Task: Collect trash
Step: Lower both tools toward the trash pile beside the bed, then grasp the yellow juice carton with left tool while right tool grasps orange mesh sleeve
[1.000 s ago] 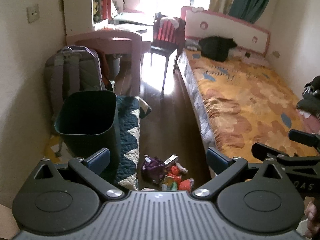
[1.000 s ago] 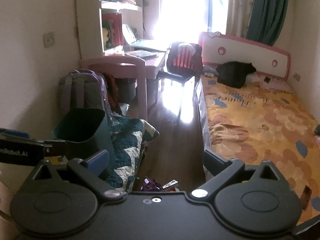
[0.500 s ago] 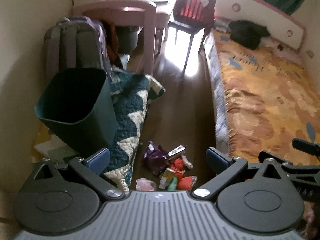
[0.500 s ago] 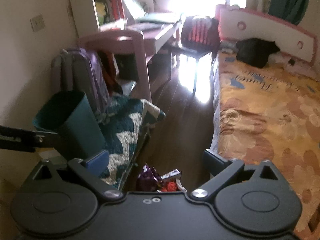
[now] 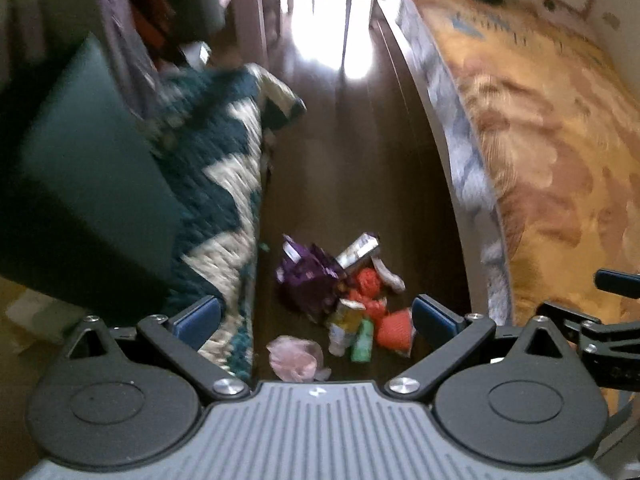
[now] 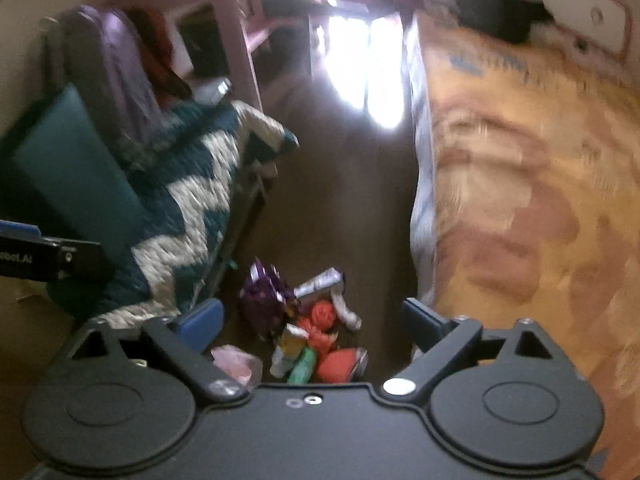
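Bedroom floor | trash pile: no legible labels | left tool: "Robot.AI"

Zigzag quilt beside floral bed

Both wrist views steeply downward, sharing floor litter

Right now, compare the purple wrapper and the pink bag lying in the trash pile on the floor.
The purple wrapper is dark, shiny and crumpled into a standing heap; the pink bag is pale, translucent-looking and lies low. The purple wrapper sits at the pile's far left edge, touching the red pieces; the pink bag lies nearest the camera, slightly apart. Both rest on the dark wood floor, untouched.
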A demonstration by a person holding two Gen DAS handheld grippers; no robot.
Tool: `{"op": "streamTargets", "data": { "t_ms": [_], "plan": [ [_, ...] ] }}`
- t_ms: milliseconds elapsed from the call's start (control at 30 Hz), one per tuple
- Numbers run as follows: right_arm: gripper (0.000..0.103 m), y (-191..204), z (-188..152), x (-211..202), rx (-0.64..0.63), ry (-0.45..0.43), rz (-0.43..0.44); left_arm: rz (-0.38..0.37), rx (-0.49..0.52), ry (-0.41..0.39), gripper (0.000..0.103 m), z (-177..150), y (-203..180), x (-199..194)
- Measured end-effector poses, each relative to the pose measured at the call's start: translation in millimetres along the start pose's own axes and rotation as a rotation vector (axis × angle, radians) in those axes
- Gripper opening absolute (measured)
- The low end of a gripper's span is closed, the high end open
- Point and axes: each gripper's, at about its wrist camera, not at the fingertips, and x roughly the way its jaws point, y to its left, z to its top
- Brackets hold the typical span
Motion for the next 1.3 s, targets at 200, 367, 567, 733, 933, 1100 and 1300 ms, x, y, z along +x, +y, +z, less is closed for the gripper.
{"op": "streamTargets", "data": {
  "t_ms": [200,367,567,733,933,1100,1300],
  "plan": [
    [0.092,-9,-40,117,0.081,0.109,0.008,-0.033,0.042,0.084,0.102,-32,-9,117],
    [0.092,-21,-76,219,0.112,0.168,-0.021,0.000,0.060,0.144,0.102,-58,-13,222],
    [0.077,-42,-115,324,0.111,0.208,-0.058,0.001,0.070,0.157,0.102,-79,-16,318],
    [0.069,-48,-143,393,0.065,0.240,-0.018,-0.036,0.055,0.167,0.100,-92,-23,382],
    [0.060,-54,-162,445,0.068,0.288,0.003,-0.076,0.015,0.202,0.094,-102,-29,445],
    [0.056,-58,-172,463,0.072,0.314,0.021,-0.101,0.003,0.238,0.094,-112,-24,482],
    [0.056,-64,-181,481,0.060,0.337,-0.004,-0.106,0.047,0.277,0.094,-121,-25,512]
  ]
}}
